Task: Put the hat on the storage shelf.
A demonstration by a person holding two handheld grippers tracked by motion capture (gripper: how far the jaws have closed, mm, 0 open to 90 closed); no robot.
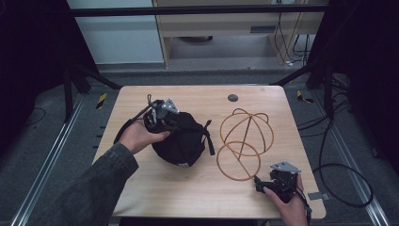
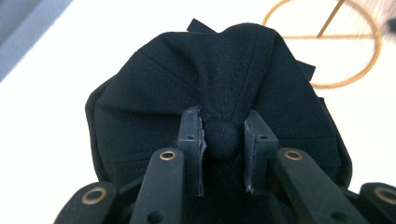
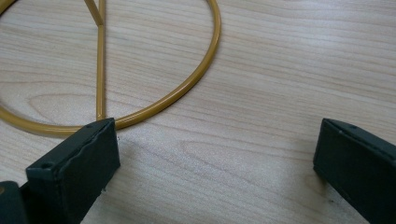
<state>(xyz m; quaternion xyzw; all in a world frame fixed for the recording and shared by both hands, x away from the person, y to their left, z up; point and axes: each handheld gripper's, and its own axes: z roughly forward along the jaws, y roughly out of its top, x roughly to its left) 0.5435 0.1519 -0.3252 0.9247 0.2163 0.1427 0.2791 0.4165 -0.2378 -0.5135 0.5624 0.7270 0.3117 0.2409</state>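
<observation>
Wooden table (image 1: 202, 188) stands on a dark floor between black frame legs, with cables trailing at the right. On it lie two things: a black cap (image 1: 186, 139) left of centre and a gold wire stand (image 1: 244, 141) just beside it to the right, its base ring flat on the wood. Left gripper (image 2: 223, 140) sits on the cap's crown, jaws narrowed about the top button (image 2: 219, 140) and pinching the cloth round it. Right gripper (image 3: 215, 158) rests low near the table's front right corner, jaws spread wide with nothing between them, one jaw just beside the ring's rim. Risks, as judged: the button is small and rounded, so the hold may slip off if the cap is lifted sharply; soft cloth may sag and catch a wire, tipping the light stand; the stand is unsecured, and the right gripper is not yet on it, so a push from the cap may slide it.
</observation>
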